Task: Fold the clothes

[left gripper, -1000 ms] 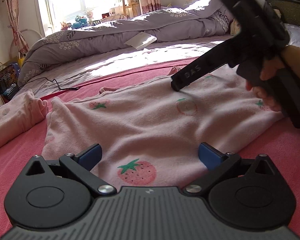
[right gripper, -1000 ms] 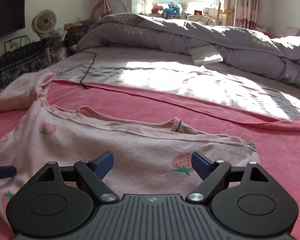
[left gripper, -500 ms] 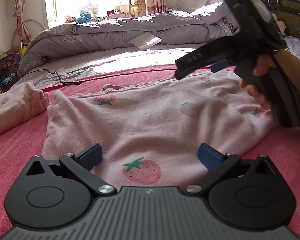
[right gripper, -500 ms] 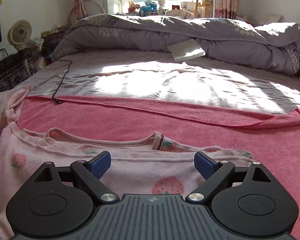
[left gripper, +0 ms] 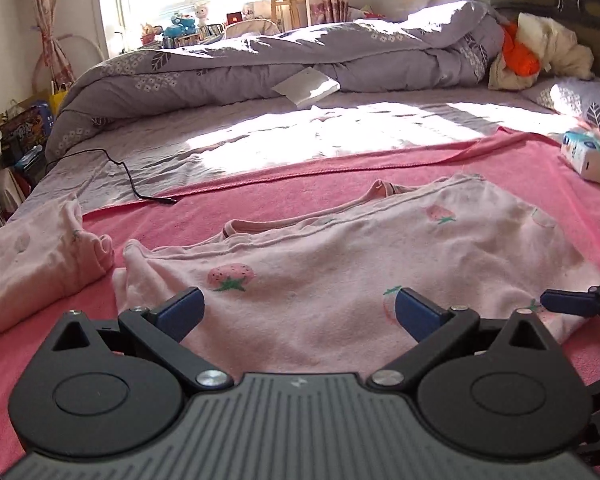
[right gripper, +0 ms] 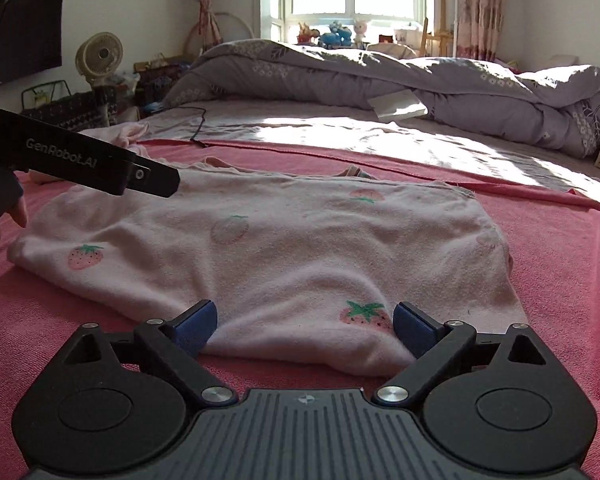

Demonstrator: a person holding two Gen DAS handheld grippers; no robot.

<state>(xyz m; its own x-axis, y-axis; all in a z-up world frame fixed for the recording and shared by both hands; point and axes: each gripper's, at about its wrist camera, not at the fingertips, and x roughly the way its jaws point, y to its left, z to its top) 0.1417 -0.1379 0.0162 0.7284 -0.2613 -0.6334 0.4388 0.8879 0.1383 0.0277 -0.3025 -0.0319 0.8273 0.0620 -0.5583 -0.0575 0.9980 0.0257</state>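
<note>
A pink strawberry-print top (right gripper: 284, 256) lies spread flat on the pink blanket (right gripper: 560, 280) covering the bed; a second pink garment (left gripper: 32, 264) sits bunched beside it. The left gripper (left gripper: 300, 312) stands wide open, holding nothing; the right gripper (right gripper: 304, 320) is opening, its pads astride the top's near hem without pressing it.

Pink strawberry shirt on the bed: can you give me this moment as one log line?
pink strawberry shirt: flat on pink blanket | left hand-held gripper: open, empty | right hand-held gripper: opening, empty, at shirt's near edge
</note>
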